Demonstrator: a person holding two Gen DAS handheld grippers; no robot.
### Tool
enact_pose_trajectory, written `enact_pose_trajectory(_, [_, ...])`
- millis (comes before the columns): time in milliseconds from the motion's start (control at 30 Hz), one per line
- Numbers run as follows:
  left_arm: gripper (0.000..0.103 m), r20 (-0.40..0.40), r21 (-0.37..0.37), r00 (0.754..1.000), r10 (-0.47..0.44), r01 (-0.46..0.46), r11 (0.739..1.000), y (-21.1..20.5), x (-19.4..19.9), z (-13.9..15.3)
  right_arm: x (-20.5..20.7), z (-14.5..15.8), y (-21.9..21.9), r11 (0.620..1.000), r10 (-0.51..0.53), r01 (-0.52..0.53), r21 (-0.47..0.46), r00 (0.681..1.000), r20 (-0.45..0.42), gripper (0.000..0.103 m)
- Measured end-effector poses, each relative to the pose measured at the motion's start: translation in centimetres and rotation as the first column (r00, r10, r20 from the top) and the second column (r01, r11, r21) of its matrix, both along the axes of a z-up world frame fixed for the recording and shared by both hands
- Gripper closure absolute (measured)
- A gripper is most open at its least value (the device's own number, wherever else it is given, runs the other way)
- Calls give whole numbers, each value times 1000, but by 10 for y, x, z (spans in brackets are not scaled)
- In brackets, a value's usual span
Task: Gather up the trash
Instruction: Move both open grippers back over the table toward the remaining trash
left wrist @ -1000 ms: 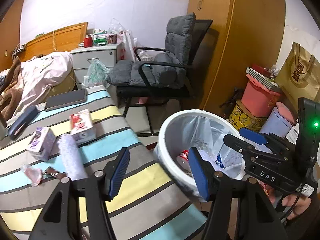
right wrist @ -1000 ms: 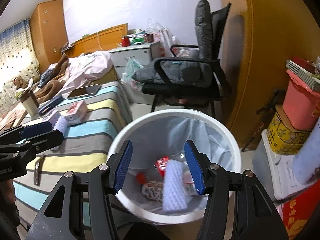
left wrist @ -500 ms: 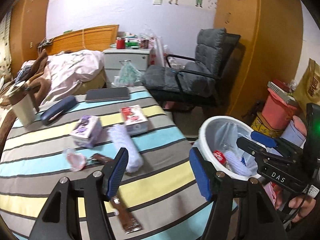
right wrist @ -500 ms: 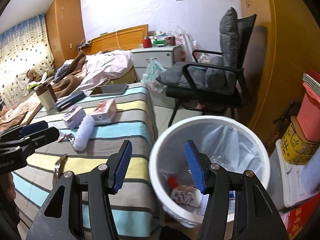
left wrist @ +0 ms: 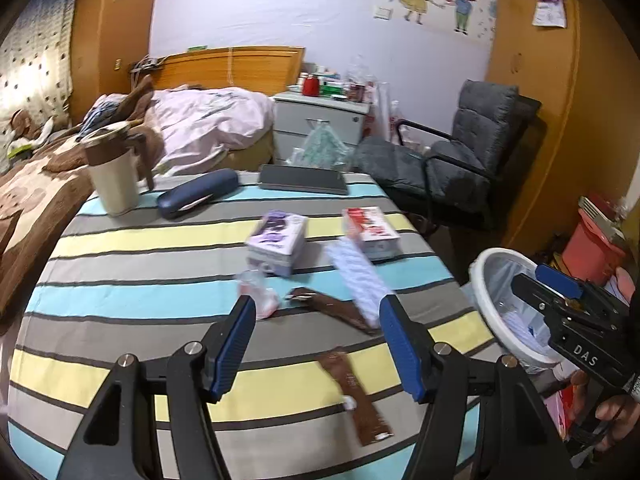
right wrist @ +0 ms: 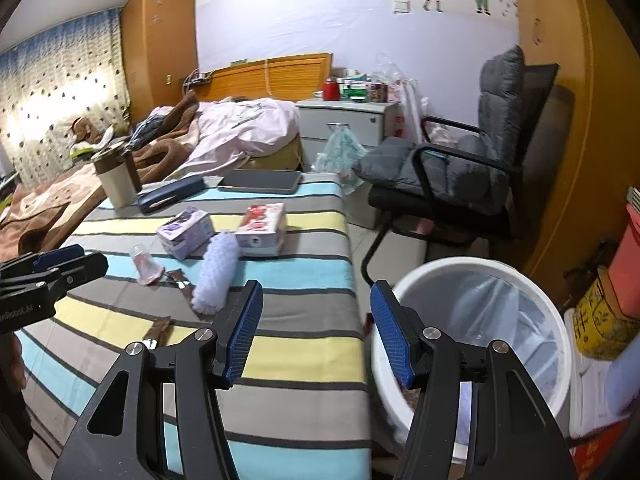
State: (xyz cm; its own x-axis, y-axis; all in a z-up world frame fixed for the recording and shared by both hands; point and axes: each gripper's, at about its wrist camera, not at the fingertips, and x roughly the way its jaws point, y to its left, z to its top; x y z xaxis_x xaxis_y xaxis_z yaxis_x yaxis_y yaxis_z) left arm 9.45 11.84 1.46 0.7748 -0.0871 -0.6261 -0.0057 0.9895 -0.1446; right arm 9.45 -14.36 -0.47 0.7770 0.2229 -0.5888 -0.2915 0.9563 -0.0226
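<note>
Striped table (left wrist: 120,300) beneath left gripper (left wrist: 316,344) and right gripper (right wrist: 316,328), both angled downward, jaws spread, empty.

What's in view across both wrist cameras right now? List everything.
Striped cloth: one, blue-yellow-grey, covering table.
Brown wrappers: two, near table edge.
White foam sleeve: one, mid-table.
Pink crumpled wrapper: one, beside sleeve.
Small boxes: two, purple and red, centre.
Glasses case: one, navy, far side.
Tablet: one, dark, far edge.
Tumbler: one, cream-brown, far left.
Bin: one, white, lined, right of table.
Left gripper: open, empty.
Right gripper: open, empty.
</note>
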Motion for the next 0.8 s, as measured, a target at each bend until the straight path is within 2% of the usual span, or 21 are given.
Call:
enact_pose_trajectory(467, [35,-41,-18,995,87,-87,996,50,6,-21,9,-13,37,997,81,-82,-12,996,-32,45])
enact_pose_trajectory(667, [34,-71,-30,994,81,-83,996,59,17,-36,20,-30,41,993,117,-116,13,988,-103,44])
enact_pose_trajectory(800, [33,-89,-42,994,61,-65,997,60,26,-43,25,-41,44,990,141,-138,27,977,-160,39])
